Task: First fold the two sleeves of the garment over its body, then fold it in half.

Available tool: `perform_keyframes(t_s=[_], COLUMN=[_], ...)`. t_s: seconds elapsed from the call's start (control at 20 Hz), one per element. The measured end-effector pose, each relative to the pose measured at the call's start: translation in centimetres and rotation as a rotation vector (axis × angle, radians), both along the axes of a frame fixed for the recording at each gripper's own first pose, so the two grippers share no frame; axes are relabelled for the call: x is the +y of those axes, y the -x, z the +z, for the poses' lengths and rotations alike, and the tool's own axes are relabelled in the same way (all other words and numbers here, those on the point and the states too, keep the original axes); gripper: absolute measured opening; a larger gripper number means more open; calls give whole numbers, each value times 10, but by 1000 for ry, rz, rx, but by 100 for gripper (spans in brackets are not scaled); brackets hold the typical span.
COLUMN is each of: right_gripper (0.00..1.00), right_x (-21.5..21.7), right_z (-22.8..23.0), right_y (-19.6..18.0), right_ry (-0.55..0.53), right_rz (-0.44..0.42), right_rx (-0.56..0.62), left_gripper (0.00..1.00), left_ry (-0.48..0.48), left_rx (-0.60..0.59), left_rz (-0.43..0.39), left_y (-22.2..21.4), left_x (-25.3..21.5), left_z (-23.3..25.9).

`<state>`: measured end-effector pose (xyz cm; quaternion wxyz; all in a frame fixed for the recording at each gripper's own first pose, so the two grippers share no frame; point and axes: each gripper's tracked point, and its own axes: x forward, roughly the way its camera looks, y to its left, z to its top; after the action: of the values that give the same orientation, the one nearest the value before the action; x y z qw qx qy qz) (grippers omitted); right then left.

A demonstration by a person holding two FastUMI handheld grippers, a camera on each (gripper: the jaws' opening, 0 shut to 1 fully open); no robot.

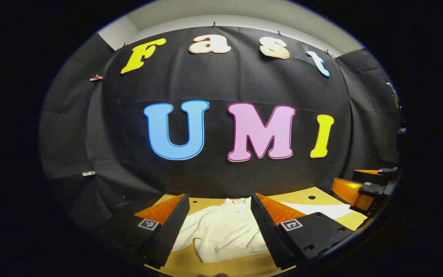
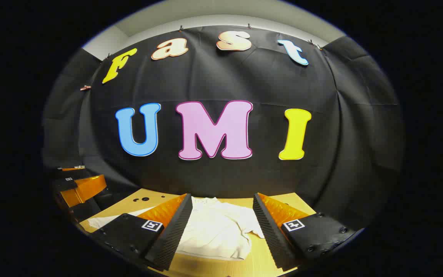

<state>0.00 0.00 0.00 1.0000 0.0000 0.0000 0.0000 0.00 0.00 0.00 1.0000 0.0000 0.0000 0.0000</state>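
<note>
Currently the white garment [image 1: 221,231] lies on the wooden surface [image 1: 229,265], collar toward the booth wall. Left claw [image 1: 217,234] and right claw [image 2: 219,234] both hang above it, released and grasping nothing. One sleeve [image 1: 321,209] extends flat to the side; the other sleeve [image 2: 240,219] appears bunched over the body. Judged step: sleeve folding, not complete. Next move calls for lowering a claw to the extended cuff and pinching a single layer.

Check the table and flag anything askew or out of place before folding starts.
Nothing is spilled or damaged. The garment lies on the table, but it isn't flat: in the right gripper view its right side is bunched and rumpled, so that sleeve isn't laid out straight. Both grippers hover open above it.
</note>
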Motion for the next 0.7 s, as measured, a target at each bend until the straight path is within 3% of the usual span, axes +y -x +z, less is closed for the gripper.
perform_keyframes(t_s=[0.7], right_gripper=[96], right_x=[-2], right_z=[-18], right_y=[-16], right_ry=[2], right_rz=[-36], right_rx=[53], left_gripper=[98], left_ry=[20], left_rx=[45], left_rz=[-30], left_y=[-24], left_x=[9], left_z=[-13])
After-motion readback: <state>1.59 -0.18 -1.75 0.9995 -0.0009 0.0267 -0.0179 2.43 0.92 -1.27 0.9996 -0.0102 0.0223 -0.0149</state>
